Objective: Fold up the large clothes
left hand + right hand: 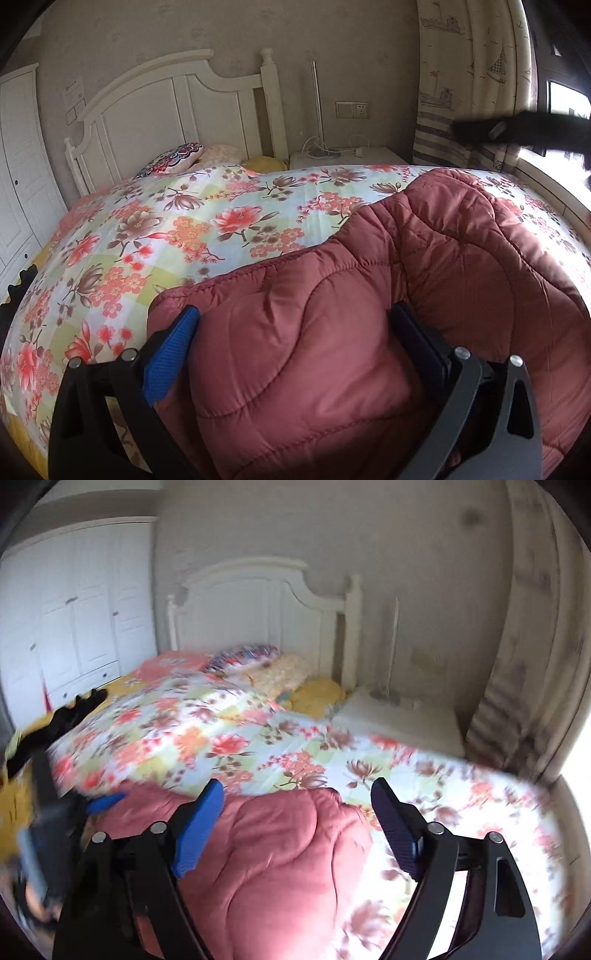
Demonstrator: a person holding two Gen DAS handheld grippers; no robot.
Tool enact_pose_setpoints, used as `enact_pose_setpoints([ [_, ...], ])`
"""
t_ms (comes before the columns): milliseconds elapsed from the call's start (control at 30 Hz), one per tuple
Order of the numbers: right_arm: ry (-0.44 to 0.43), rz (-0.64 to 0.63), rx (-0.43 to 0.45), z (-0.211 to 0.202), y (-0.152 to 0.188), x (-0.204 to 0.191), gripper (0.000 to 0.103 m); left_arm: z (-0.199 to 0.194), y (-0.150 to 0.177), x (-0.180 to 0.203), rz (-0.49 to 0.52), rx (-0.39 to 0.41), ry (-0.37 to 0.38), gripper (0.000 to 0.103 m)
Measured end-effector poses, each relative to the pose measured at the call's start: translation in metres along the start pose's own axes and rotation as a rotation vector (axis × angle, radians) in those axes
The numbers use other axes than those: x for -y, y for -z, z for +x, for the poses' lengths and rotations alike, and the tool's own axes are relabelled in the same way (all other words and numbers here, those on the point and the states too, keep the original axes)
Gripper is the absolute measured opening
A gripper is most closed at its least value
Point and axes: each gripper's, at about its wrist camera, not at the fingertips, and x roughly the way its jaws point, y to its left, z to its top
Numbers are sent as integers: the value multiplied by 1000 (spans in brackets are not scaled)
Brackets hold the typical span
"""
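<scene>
Your left tongs (pixel 291 347) straddle the puffy quilted jacket (pixel 369 295) wide, gripping nothing; right tongs (pixel 297 827) hover equally wide. Pinch shallowly and slick padding slips free.

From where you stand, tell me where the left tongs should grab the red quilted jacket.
Take the red quilted jacket at its near left corner, the rounded stitched edge beside the blue pad. That hem lies free on the floral bedspread, so come in low from the left. The left tongs already stand open astride the puffy fold.
</scene>
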Motion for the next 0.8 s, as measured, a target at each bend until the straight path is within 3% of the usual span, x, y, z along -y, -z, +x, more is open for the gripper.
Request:
enact_pose_setpoints([
  [100, 31, -33, -157, 59, 11, 2, 77, -1, 0, -2, -8, 1, 1, 101],
  [167, 57, -106, -373, 110, 42, -1, 75, 1, 0, -4, -11, -7, 10, 101],
  [200, 14, -59, -391, 119, 53, 5, 76, 1, 1, -4, -12, -6, 15, 101],
  [267, -55, 66, -397, 121, 58, 29, 78, 1, 0, -2, -4, -4, 17, 101],
  [333, -71, 83, -402, 119, 60, 36, 80, 1, 0, -1, 1, -4, 15, 101],
  [533, 9, 31, -389, 107, 54, 29, 86, 1, 0, -2, 2, 0, 11, 101],
  [633, 82, -16, -323, 73, 46, 15, 89, -9, 4, -8, 2, 1, -14, 101],
  [733, 17, 27, -256, 25, 58, 15, 90, -35, 16, -24, -43, 17, -39, 101],
  [800, -20, 60, -250, 5, 72, 20, 98, -58, 28, -43, -128, 26, 2, 101],
])
